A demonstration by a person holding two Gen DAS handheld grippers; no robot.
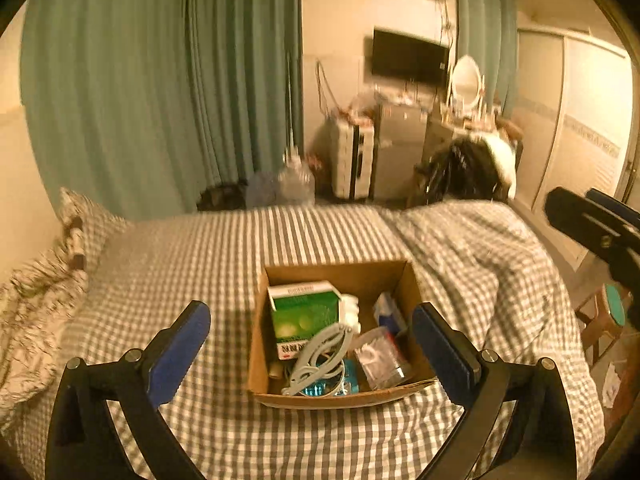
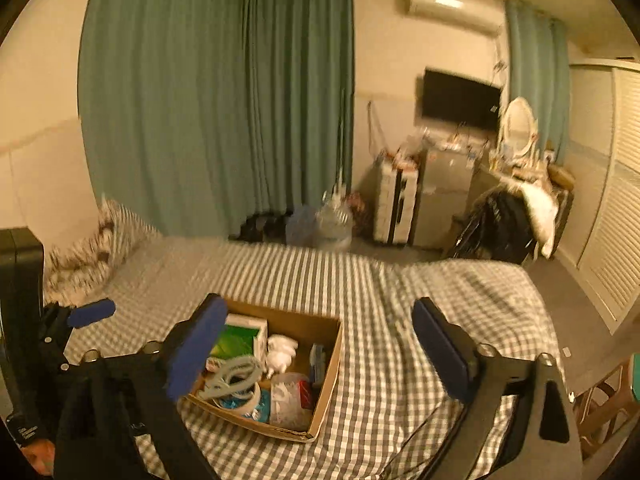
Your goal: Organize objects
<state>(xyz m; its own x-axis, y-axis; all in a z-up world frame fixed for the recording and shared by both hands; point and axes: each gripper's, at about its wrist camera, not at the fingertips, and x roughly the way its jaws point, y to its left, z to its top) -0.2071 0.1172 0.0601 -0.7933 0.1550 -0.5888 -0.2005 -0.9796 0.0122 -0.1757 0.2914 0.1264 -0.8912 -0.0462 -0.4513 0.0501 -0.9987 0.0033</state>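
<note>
An open cardboard box [image 1: 340, 400] sits on the checked bed [image 1: 224, 248]. Inside lie a green-and-white carton [image 1: 304, 312], a grey folding hanger [image 1: 320, 356], a white object [image 1: 350, 308], a clear plastic packet [image 1: 380, 360], a blue packet [image 1: 388, 312] and a tape roll [image 1: 320, 390]. My left gripper [image 1: 312, 340] is open and empty, its blue pads either side of the box, above and in front of it. My right gripper [image 2: 320, 344] is open and empty, to the right of the box [image 2: 328, 364]. The left gripper's pad [image 2: 92, 312] shows at the left of the right wrist view.
A patterned pillow [image 1: 68, 240] lies at the bed's left end. Green curtains [image 1: 160, 80] hang behind. Across the floor stand a water jug [image 1: 294, 180], a suitcase [image 1: 352, 156], a small fridge [image 1: 400, 148], a chair with clothes [image 1: 468, 168] and a wooden stool [image 1: 604, 320].
</note>
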